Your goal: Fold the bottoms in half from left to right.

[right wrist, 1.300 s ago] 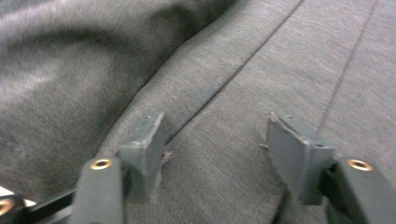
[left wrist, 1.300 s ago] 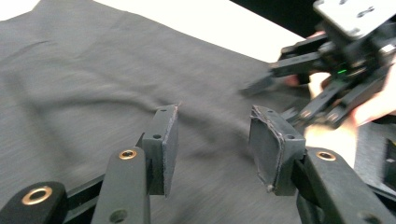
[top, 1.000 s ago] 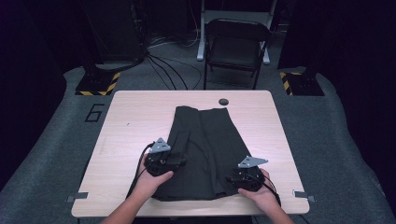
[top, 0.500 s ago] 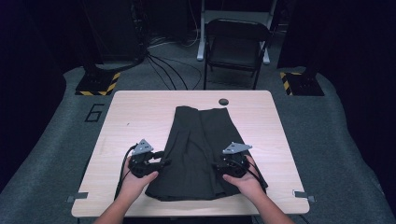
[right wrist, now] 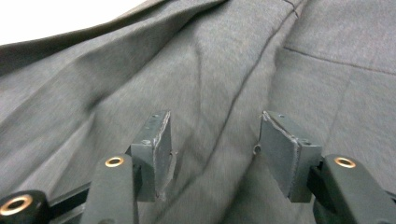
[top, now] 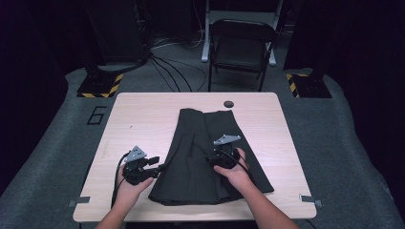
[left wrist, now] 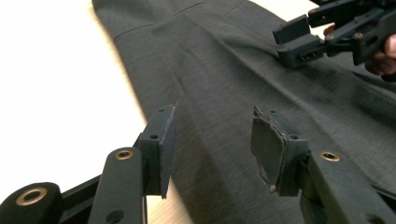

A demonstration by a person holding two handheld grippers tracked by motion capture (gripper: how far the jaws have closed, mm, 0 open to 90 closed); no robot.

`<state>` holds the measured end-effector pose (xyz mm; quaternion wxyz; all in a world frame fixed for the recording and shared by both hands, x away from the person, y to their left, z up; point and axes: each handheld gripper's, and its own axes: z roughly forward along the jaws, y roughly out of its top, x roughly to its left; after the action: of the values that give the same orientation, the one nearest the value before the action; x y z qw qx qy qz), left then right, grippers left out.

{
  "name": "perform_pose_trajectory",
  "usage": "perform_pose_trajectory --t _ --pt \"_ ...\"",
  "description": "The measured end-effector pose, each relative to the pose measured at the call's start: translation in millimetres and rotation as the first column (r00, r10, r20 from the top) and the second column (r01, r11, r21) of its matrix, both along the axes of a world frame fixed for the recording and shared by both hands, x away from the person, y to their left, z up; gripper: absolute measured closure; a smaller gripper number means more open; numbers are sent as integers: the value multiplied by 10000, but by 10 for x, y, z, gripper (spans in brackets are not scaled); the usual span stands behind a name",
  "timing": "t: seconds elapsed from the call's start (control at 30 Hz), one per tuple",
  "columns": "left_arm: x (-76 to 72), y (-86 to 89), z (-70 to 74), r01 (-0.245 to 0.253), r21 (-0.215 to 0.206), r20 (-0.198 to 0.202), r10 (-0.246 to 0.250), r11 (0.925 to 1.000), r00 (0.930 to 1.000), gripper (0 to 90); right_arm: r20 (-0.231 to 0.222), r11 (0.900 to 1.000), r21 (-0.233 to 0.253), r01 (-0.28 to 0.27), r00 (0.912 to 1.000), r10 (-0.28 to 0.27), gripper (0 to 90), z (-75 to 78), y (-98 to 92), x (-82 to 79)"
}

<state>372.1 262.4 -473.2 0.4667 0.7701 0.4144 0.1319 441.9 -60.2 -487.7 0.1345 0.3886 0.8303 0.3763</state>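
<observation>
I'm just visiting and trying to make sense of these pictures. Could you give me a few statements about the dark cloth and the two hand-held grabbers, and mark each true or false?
1. The dark garment lies flat on the wooden table. True.
2. The left gripper is clamped on the cloth. False: its jaws stand apart with nothing between them.
3. The right gripper is open above the garment. True.
4. A folding chair stands beyond the table's far edge. True.
5. The left gripper sits at the garment's far end. False: it is by the near left edge.
</observation>
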Motion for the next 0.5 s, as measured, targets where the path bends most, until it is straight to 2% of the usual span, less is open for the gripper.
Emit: perform_pose_trajectory --t 0.03,0.07,0.13,0.23,0.3,0.5 --pt "-3 17 -4 -27 -59 -105 26 10000 9999 498 -22 10000 -18 73 10000 -73 426 -6 23 16" --pt "-4 30 -16 -137 -107 -30 137 9998 9999 493 52 10000 -84 -8 10000 8 419 -15 45 52" --pt "-8 71 -17 -141 -139 -157 139 9998 9998 489 -103 9998 -38 202 9997 -202 415 -18 99 87" --pt "-19 110 -21 -282 -197 -155 279 9994 9995 487 -32 9998 -9 183 9998 -183 411 -22 152 148" --pt "-20 126 -24 -300 -106 -114 299 9995 9995 485 39 9996 -18 266 9996 -266 411 -31 169 163" --pt "-16 169 -40 -384 -24 -188 384 9993 9991 485 -169 9983 17 591 9981 -590 420 -115 183 264"
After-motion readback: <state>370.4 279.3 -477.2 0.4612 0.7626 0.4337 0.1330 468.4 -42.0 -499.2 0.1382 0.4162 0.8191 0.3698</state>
